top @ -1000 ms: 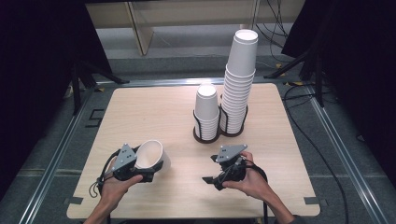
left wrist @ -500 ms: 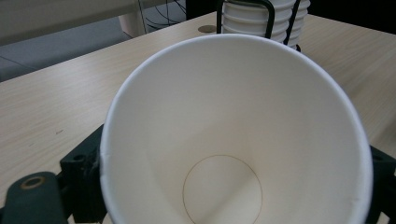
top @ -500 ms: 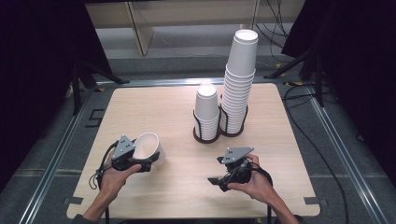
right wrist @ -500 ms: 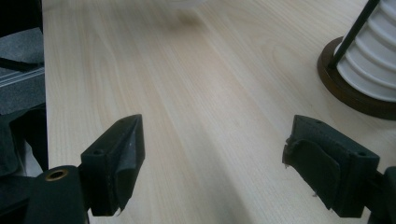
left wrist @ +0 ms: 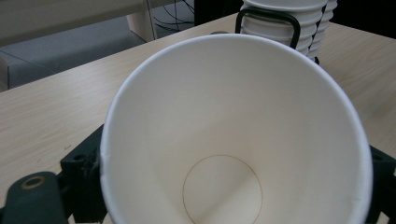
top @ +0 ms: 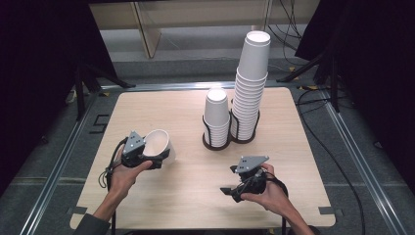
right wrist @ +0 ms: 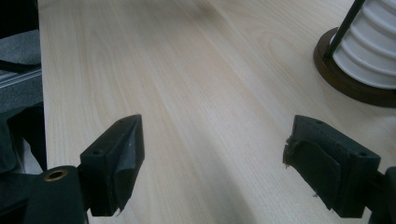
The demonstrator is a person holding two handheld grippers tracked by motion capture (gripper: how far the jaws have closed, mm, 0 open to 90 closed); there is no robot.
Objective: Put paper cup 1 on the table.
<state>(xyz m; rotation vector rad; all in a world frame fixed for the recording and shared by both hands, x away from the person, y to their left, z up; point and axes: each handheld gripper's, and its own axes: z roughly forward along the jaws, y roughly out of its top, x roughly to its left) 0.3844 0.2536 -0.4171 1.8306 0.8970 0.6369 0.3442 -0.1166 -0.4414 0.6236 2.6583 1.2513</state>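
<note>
High view, from nine o'clock to three: the person's left hand holds the left tool over the near-left part of the pale wooden tabletop. Its jaws are clamped on a single white paper cup, which lies tilted with its open mouth turned toward ten o'clock. In the left gripper view that cup shows its empty inside and round base, with a black jaw against each side of its wall.

Past the centre, toward one o'clock, two black wire holders stand touching side by side. The left one carries a short stack of cups, mouths down; the right one carries a tall stack of cups, also mouths down, rising well above its neighbour.

At five o'clock the right hand holds the right tool low over the tabletop, pointing toward nine o'clock. In the right gripper view its jaws stand wide apart with bare wood between them, and a holder's dark base sits at the upper right.
</note>
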